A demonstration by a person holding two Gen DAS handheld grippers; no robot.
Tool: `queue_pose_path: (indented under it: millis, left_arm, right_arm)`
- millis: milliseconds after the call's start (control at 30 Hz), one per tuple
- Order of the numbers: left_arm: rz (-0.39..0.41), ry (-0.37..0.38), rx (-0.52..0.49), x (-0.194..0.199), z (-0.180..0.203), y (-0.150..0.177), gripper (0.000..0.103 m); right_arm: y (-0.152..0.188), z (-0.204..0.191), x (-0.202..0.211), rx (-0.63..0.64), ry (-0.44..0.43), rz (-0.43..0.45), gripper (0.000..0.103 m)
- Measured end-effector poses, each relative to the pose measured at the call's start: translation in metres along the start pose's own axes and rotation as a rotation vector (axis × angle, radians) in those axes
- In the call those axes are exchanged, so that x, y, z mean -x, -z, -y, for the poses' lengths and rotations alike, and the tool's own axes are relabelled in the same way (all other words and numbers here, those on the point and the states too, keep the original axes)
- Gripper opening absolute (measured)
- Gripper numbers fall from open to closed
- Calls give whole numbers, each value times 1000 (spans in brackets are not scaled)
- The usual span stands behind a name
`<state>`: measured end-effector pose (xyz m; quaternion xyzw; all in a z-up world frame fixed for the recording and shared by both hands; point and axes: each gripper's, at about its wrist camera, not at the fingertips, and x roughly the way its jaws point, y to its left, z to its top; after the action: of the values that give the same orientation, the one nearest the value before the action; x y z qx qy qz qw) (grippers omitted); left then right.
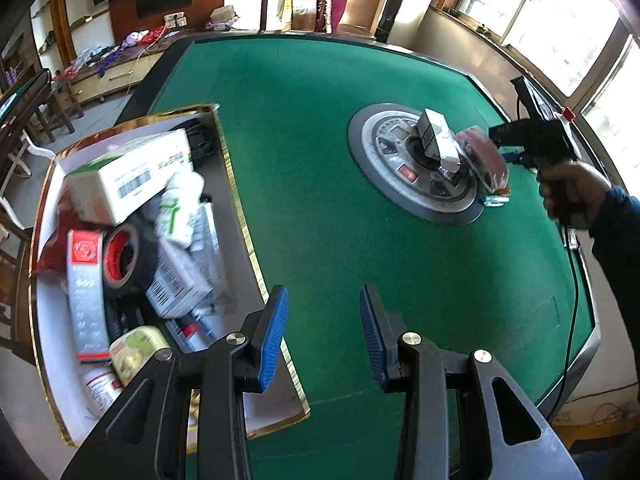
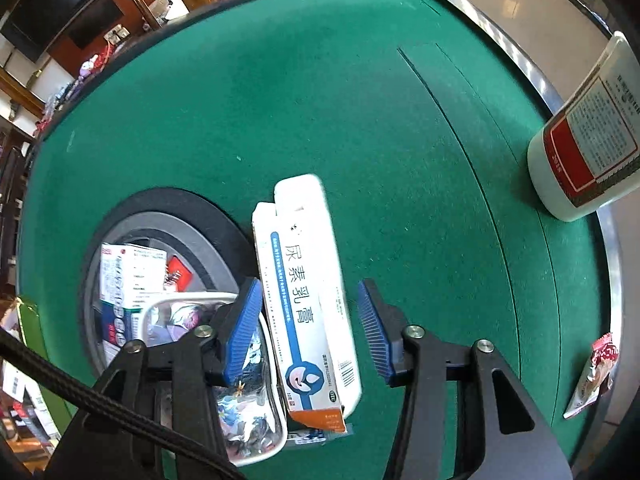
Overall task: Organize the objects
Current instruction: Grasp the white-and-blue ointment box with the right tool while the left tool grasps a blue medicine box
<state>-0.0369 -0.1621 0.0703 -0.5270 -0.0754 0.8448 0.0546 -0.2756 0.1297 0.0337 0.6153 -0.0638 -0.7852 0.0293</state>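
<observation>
A green felt table fills the left wrist view; the left gripper hangs released, empty, at lower centre, a full box at left. In the right wrist view, the right gripper straddles a white carton, pads apart.

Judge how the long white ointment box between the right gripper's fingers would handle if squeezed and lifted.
The ointment box is thin cardboard, so probably light and easily dented. It lies long and flat, so it should slide, not roll. The right gripper is open around it.

Matt green felt table, glossy cardboard carton, ribbed blue rubber fingers, smooth plastic bottle
</observation>
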Motion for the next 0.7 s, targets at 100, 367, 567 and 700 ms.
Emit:
queue_pose_path:
  millis: [100,367,567,700]
  left_arm:
    - [-17,37,-26,-7,14,-17,32]
    - [-78,146,-83,-52,68,-96,48]
    - [-111,111,-118,-105,108,-152,48]
    - [-141,61,-158,-140,131,-172,48]
  right_arm:
    - [7,11,11,-15,-19,35,32]
    - [79,57,55,-52,-134,110,26]
    - [145,77,77,-77,-256,144,26]
    - [167,85,79,-89,-277,146,26]
